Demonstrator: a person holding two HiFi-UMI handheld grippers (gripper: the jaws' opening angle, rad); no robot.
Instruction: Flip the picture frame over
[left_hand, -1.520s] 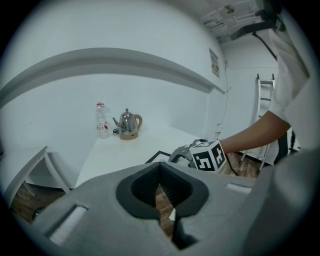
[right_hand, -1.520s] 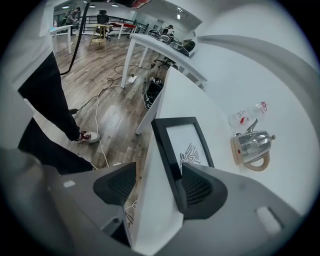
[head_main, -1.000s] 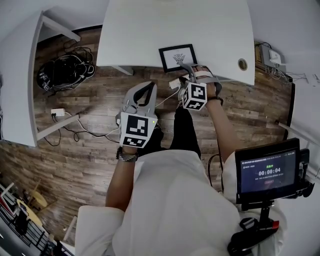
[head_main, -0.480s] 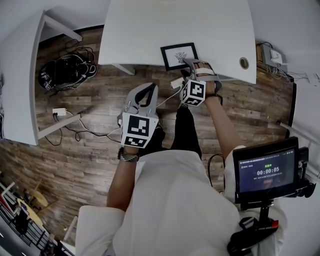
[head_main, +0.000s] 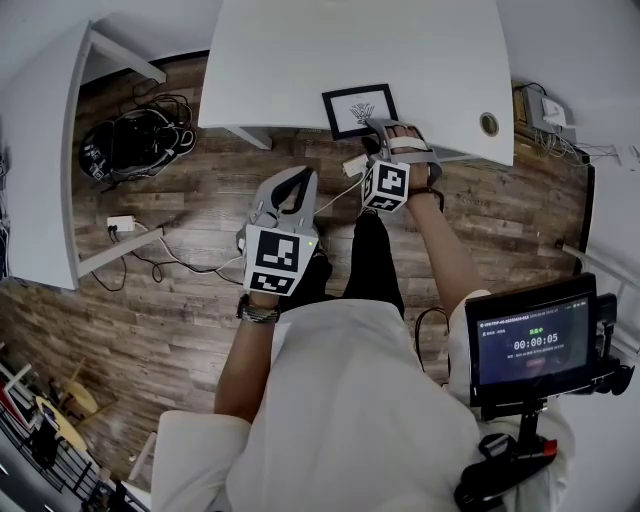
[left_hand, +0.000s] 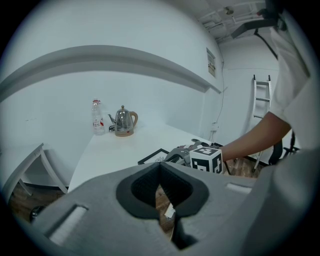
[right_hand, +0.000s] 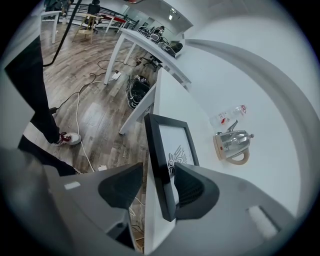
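A black picture frame (head_main: 357, 108) with a white print lies face up at the near edge of the white table (head_main: 300, 60). My right gripper (head_main: 378, 126) is at the frame's near right corner. In the right gripper view the frame (right_hand: 172, 145) has its edge between the jaws of that gripper (right_hand: 150, 177). The jaws have just been closing: the right pad (right_hand: 192, 187) lies against the frame's face, while the left pad (right_hand: 120, 185) stands apart below the edge. My left gripper (head_main: 300, 174) hangs over the floor short of the table, shut and empty, and shows in its own view (left_hand: 160, 167).
A steel kettle (left_hand: 123, 121) and a plastic bottle (left_hand: 97, 117) stand at the table's far end. A second white table (head_main: 35, 150) is at the left, with a bundle of cables (head_main: 130, 140) on the wooden floor. A cable hole (head_main: 489, 124) is near the table's right corner.
My right gripper has edged onto the frame's near right corner and tilted a little. The left gripper has not moved.
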